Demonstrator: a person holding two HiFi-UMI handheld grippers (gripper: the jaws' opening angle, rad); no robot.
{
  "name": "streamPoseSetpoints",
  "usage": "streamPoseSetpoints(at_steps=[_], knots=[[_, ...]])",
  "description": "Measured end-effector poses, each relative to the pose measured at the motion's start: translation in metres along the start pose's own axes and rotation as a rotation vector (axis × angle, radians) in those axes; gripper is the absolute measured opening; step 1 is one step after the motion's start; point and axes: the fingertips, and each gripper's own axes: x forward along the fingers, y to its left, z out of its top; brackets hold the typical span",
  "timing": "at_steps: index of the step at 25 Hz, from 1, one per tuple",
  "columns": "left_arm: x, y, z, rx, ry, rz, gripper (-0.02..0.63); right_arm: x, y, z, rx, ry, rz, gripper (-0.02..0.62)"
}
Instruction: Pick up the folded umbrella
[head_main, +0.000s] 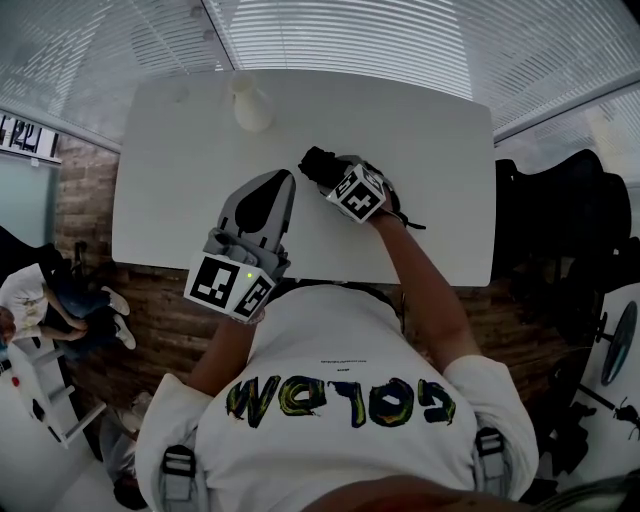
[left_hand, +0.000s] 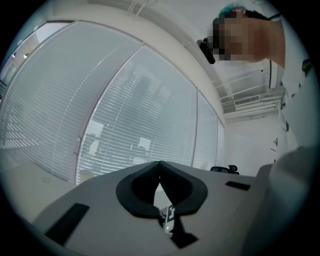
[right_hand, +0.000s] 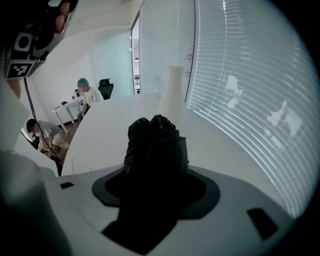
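Note:
The folded black umbrella (right_hand: 154, 150) fills the space between my right gripper's jaws, its bunched fabric end sticking out ahead of them toward the vase. In the head view the umbrella (head_main: 322, 165) pokes out beyond my right gripper (head_main: 345, 180), which is shut on it above the white table (head_main: 430, 150). A thin black strap (head_main: 410, 222) trails from it near my wrist. My left gripper (head_main: 275, 185) rests over the table's near side, jaws shut with tips together and nothing between them; its own view shows the tips (left_hand: 159, 163) meeting in front of window blinds.
A white vase (head_main: 250, 103) stands at the table's far side, also seen ahead of the umbrella as the vase (right_hand: 174, 95). Blinds line the windows beyond. A black office chair (head_main: 560, 215) is at the right. People sit at a small table (right_hand: 67, 105) in the background.

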Motion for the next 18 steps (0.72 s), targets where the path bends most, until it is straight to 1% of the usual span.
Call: streamPoseSetpoints(at_steps=[7,14,18], knots=[[0.005,-0.003,0.0,0.002,0.0,-0.008,0.011,-0.038,-0.017,0.017,0.026,-0.101,-0.069,0.252],[0.01,-0.006,0.0,0.004,0.003,-0.012,0.011,-0.083,-0.028,0.037,0.093,-0.24,-0.108,0.253],[0.013,-0.005,-0.001,0.004,0.005,-0.012,0.011,-0.111,-0.033,0.048,0.106,-0.325,-0.142,0.253]])
